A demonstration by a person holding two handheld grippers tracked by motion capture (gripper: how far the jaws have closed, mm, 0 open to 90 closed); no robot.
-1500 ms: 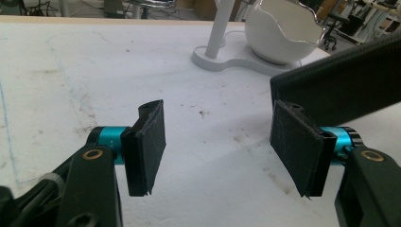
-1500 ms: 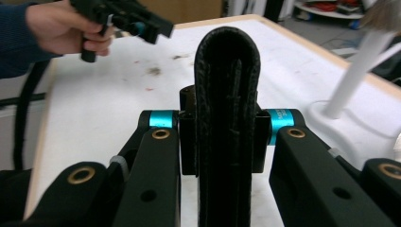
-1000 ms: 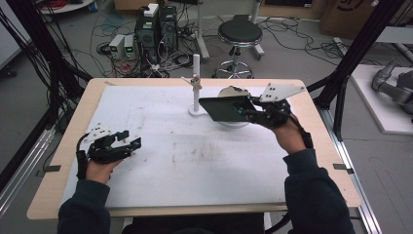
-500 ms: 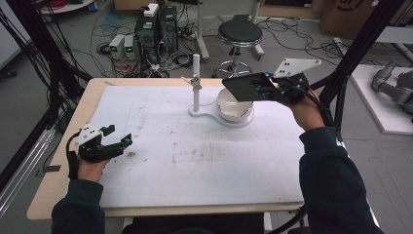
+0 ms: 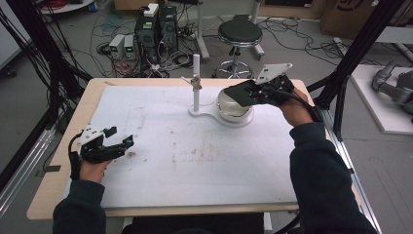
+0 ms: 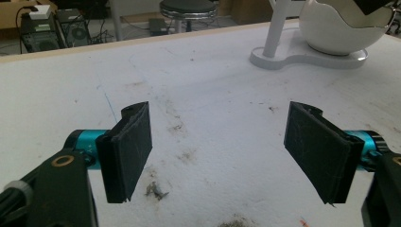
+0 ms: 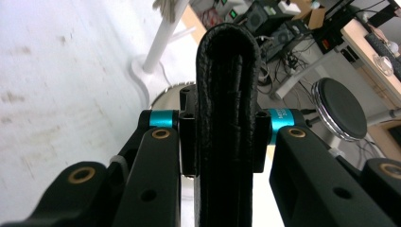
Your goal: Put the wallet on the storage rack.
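Black leather wallet (image 7: 229, 94), folded, clamped edge-up between the pads of the right gripper (image 5: 249, 91), held above the white bowl (image 5: 234, 108) at the table's far right. Bowl sits on a white base with an upright post (image 5: 196, 80). Left gripper (image 5: 122, 142): jaws just opened, apart, nothing between them, near the table's left edge. White table cover (image 5: 204, 161): broad bare middle, lightly stained.

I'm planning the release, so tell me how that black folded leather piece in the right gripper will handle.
The black leather piece is doubled over with a rounded fold, so probably floppy yet springy. Its grained surface likely resists slipping. The right gripper clamps it above the bowl.
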